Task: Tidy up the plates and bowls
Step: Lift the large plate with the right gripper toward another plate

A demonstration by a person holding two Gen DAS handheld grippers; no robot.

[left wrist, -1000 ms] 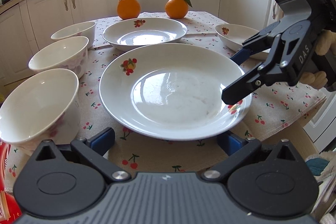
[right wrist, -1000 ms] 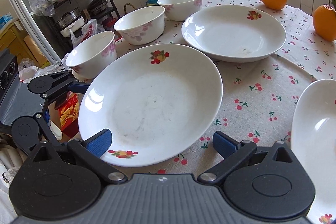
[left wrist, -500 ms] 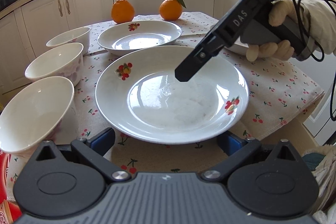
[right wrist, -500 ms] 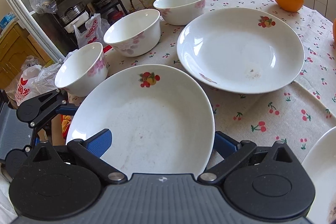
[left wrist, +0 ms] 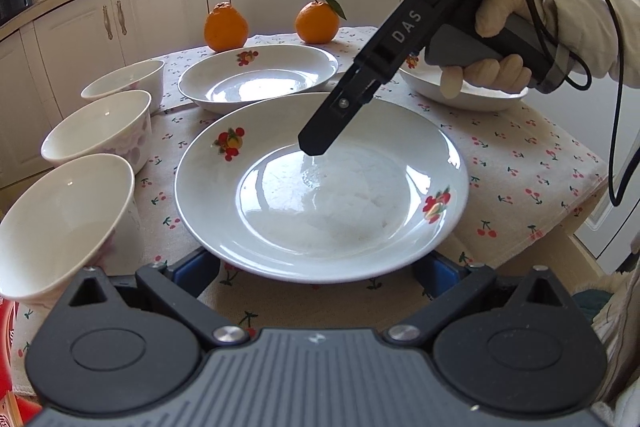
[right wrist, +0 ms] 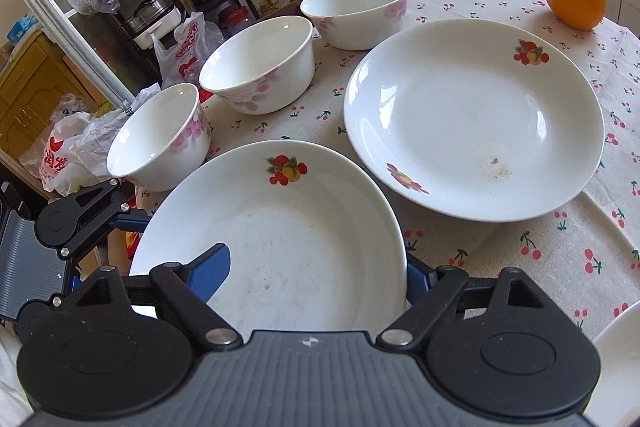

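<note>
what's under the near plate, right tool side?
The white fruit-print near plate covers one blue finger of the right tool; the other finger lies above its well. Cherry-print tablecloth shows around it; contact underneath is hidden.

Both grippers look the same up close: ribbed grey housing, two round black discs, black linkage arms with silver screws, and blue pads on the fingers [left wrist: 196, 269]. From the left wrist view, the right gripper [left wrist: 316, 145] is black with "DAS" in white and has a grey handle. A cream glove [left wrist: 494, 43], a pale sleeve [left wrist: 580, 27] and a black cable [left wrist: 616, 95] sit behind it.
</note>
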